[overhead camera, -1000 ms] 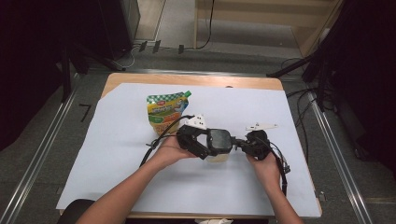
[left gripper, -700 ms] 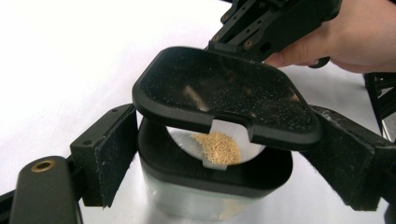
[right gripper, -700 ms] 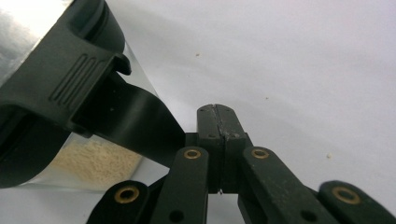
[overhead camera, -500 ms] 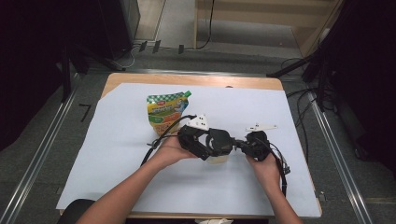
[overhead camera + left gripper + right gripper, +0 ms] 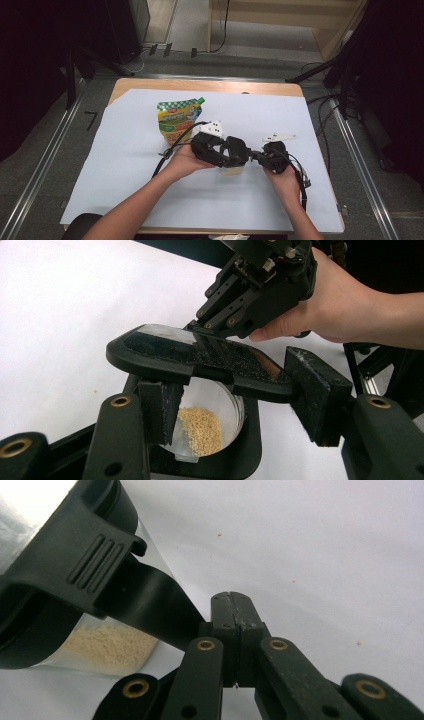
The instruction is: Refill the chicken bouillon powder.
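The clear jar (image 5: 210, 425) with pale grains lies tilted on the white sheet (image 5: 125, 170), just in front of the green pouch (image 5: 177, 120). Its black lid (image 5: 200, 360) faces up and slightly sideways. The left gripper (image 5: 235, 405) reaches over the jar from the pouch side; its jaws have just been closing, with the jar and lid between them, the left pad touching. The right gripper (image 5: 232, 615) points at the lid's strap, jaws pressed together on it.
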